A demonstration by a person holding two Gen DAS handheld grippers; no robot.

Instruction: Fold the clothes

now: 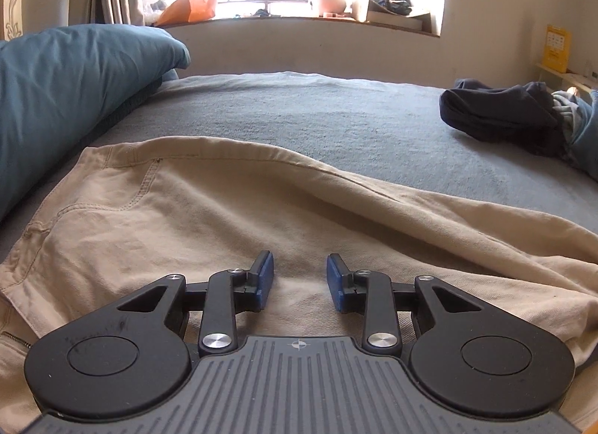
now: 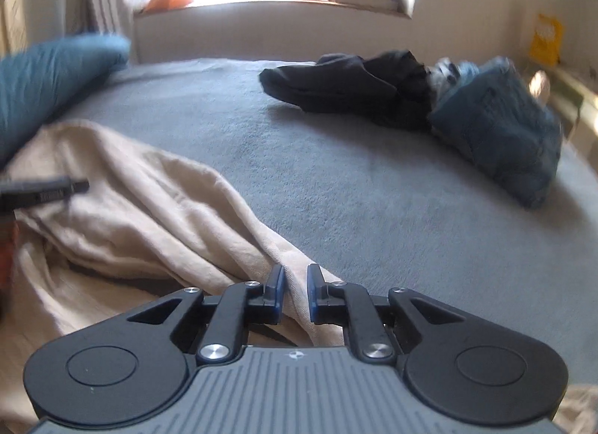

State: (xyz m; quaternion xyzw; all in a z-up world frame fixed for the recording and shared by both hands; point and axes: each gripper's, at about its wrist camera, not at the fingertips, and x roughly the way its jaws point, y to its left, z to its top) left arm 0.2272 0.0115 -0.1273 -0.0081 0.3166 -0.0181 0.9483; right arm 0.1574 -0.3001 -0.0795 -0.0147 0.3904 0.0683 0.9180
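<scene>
Beige trousers (image 1: 194, 206) lie spread on a grey bed, waistband and pocket at the left. My left gripper (image 1: 300, 265) is open just above the trousers' cloth, holding nothing. In the right wrist view the trousers (image 2: 123, 206) run from the left down to the front. My right gripper (image 2: 295, 277) has its jaws narrowly apart with a ridge of the trouser leg (image 2: 299, 307) between the fingers; I cannot tell whether it grips the cloth. The left gripper's finger (image 2: 45, 191) shows at the left edge.
A teal pillow (image 1: 63, 94) lies at the left. A dark garment (image 2: 347, 86) and blue jeans (image 2: 501, 123) are heaped at the bed's far right. The grey bed cover (image 1: 299, 116) stretches to a wall with a cluttered windowsill (image 1: 299, 19).
</scene>
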